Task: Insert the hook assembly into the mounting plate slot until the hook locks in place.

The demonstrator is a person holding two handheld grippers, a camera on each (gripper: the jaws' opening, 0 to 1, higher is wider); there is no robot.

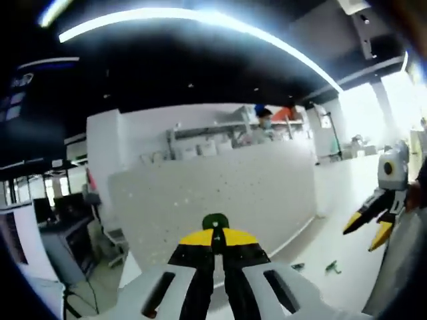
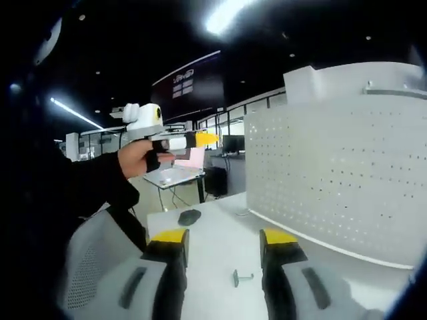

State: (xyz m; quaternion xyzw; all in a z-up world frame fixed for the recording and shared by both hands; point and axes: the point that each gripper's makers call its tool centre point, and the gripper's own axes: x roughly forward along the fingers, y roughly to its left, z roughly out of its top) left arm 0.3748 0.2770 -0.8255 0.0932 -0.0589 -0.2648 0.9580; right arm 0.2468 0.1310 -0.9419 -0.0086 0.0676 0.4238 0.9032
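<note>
In the left gripper view the left gripper (image 1: 215, 245) rises from the bottom centre with its yellow-tipped jaws pressed together on a small dark green hook piece (image 1: 215, 223) whose rounded top pokes out above the tips. Straight ahead, filling the middle of the frame, stands the white perforated panel (image 1: 220, 193), which I take to be the mounting plate. At the right edge the right gripper (image 1: 370, 223) hangs with its jaws parted. In the right gripper view its jaws stand wide apart and empty above the white table (image 2: 220, 247), where a small grey hook (image 2: 240, 277) lies between them at bottom centre. The hook looks light, rigid and small, likely slippery plastic or metal; pinching its shank, leaving the insertion end free, seems best.
</note>
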